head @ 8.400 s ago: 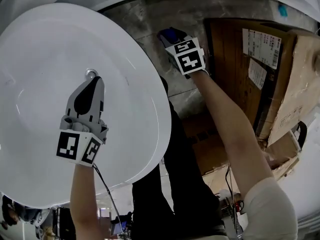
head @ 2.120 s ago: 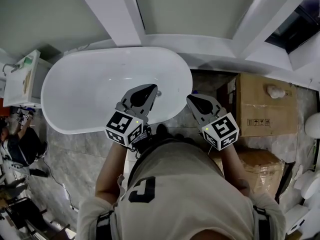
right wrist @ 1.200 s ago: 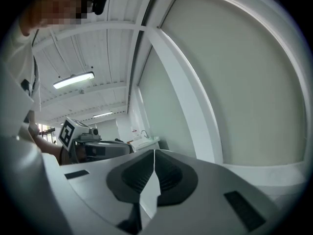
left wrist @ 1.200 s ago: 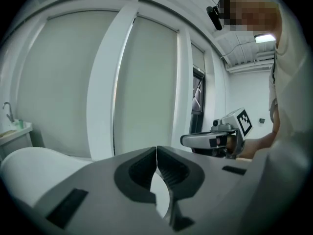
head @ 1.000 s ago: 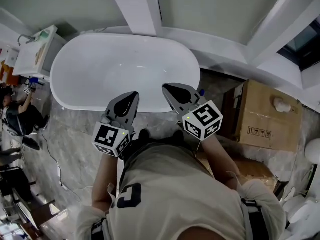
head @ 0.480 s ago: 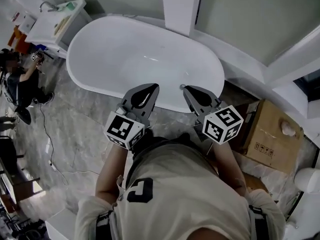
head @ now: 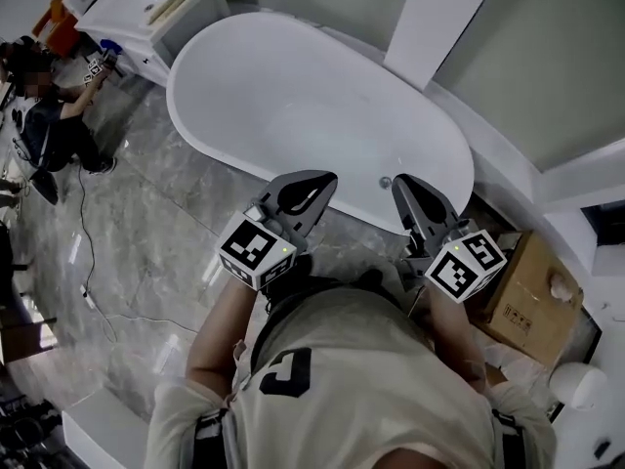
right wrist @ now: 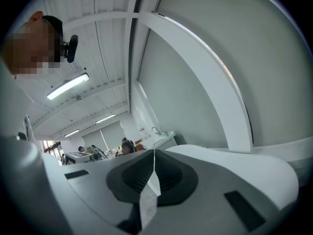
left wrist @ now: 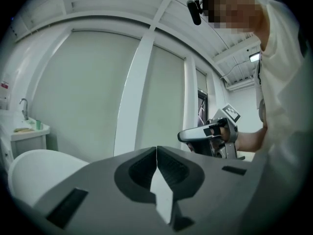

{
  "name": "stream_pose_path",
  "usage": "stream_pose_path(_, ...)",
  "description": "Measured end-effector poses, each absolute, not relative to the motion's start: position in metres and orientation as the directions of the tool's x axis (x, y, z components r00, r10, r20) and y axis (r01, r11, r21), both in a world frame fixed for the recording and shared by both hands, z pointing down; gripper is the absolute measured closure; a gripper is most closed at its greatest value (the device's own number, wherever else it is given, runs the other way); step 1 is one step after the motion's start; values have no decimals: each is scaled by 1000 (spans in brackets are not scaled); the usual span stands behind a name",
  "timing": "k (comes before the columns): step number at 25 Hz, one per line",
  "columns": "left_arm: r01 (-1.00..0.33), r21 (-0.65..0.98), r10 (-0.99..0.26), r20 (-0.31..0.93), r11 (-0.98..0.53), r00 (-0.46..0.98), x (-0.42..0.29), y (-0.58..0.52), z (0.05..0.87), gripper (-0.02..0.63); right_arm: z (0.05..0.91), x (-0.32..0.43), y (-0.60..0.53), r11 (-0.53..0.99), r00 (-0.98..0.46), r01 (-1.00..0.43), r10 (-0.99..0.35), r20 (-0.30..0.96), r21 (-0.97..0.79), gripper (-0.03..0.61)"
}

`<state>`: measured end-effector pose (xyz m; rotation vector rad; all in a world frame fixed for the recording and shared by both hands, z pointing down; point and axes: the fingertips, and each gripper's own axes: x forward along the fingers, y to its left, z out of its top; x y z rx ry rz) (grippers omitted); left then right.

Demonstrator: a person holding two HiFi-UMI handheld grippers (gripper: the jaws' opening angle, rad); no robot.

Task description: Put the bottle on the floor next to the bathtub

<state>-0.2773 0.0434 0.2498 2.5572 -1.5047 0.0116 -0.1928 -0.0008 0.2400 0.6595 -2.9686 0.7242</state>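
No bottle shows in any view. The white oval bathtub (head: 322, 106) lies ahead of me on the grey marble floor (head: 146, 262). My left gripper (head: 325, 180) and right gripper (head: 401, 185) are held side by side at chest height, both pointing toward the tub's near rim. Each is shut, and I see nothing between the jaws. In the left gripper view its jaws (left wrist: 156, 149) meet on a line, with the right gripper (left wrist: 205, 133) off to the right. In the right gripper view the jaws (right wrist: 153, 152) are also pressed together, with the tub (right wrist: 244, 168) beyond them.
A cardboard box (head: 532, 286) stands on the floor right of the tub. A white vanity (head: 146, 8) is at the tub's far left end, with a person (head: 49, 115) crouched beside it. A cable (head: 83, 262) trails over the floor on the left. A white pillar (head: 439, 18) rises behind the tub.
My head view has swung, so the tub now lies diagonally and the vanity and crouched person sit at upper left. Both grippers stay shut, side by side at my chest.
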Motion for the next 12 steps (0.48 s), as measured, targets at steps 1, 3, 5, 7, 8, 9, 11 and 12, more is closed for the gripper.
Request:
stream_pose_path(1, -867, 145, -866, 94, -476, 491, -291, 46, 249, 555, 235, -205, 3, 808, -911, -405, -397, 112, -428, 549)
stream_pose_path(3, -864, 155, -864, 88, -479, 495, -316, 50, 248, 555, 223, -228, 14, 824, -919, -385, -383, 91, -417, 549)
stream_pose_path(5, -860, 174, -863, 83, -480, 499, -337, 52, 249, 555, 212, -246, 25, 839, -927, -362, -368, 66, -407, 551)
stream_pose_path(7, -854, 192, -859, 79, -484, 505, -355, 51, 252, 555, 209, -257, 30, 841, -921, -383, -382, 80, -382, 549)
stream_pose_path(8, -848, 203, -855, 76, -490, 513, -363, 51, 254, 555, 211, -259, 32, 837, -913, -403, -397, 95, -370, 549)
stream_pose_path(9, -839, 216, -849, 69, -499, 523, -369, 52, 255, 555, 213, -261, 35, 830, -903, -425, -414, 111, -361, 551)
stream_pose_path(11, -822, 237, -838, 52, -517, 543, -376, 54, 257, 555, 218, -260, 43, 817, -886, -463, -442, 141, -345, 551)
stream_pose_path(12, -817, 243, -835, 46, -523, 549, -377, 56, 258, 555, 221, -257, 47, 812, -879, -476, -451, 155, -339, 551)
